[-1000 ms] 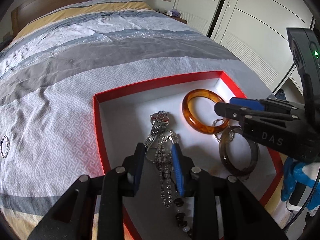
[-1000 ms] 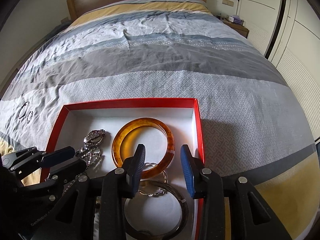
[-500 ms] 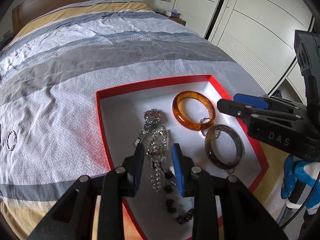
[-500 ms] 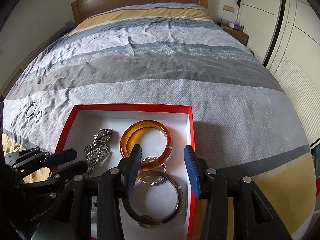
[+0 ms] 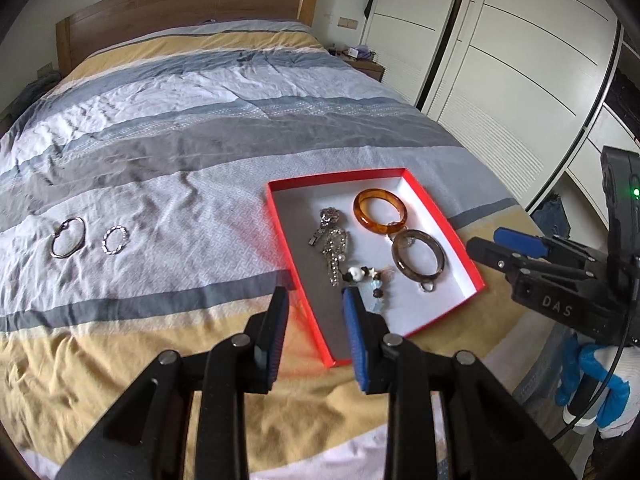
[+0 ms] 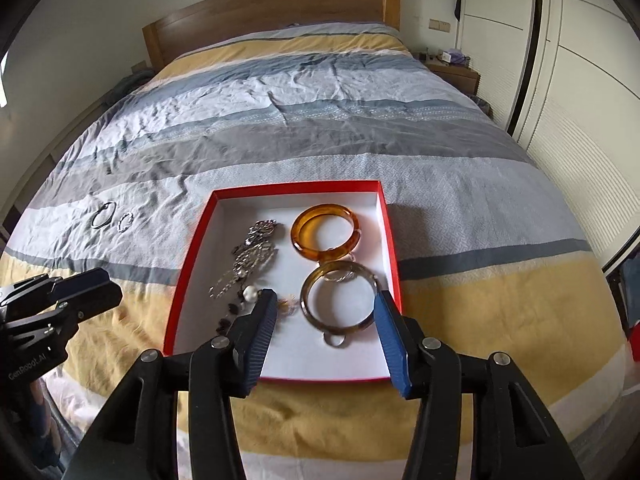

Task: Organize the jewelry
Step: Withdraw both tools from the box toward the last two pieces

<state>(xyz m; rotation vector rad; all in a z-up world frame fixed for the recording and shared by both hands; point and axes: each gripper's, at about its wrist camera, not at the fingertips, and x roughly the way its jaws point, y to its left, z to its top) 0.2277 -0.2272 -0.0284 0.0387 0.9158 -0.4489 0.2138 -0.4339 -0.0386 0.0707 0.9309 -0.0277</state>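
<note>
Both grippers: black linkage frames, silver pivot pins, ribbed blue pads. Right gripper marked "DAS", green LED behind; blue-and-white glove below, black cable alongside.

Soft, even daylight is filling both views; its source is not showing. The red box is casting a faint shadow toward three o'clock onto the bedspread, and in the left wrist view a red glow is spilling off its wall toward nine o'clock. No harsh glare is appearing. Fisheye distortion is bending the wardrobe doors and darkening every corner. Focus is holding sharp, without motion blur.
</note>
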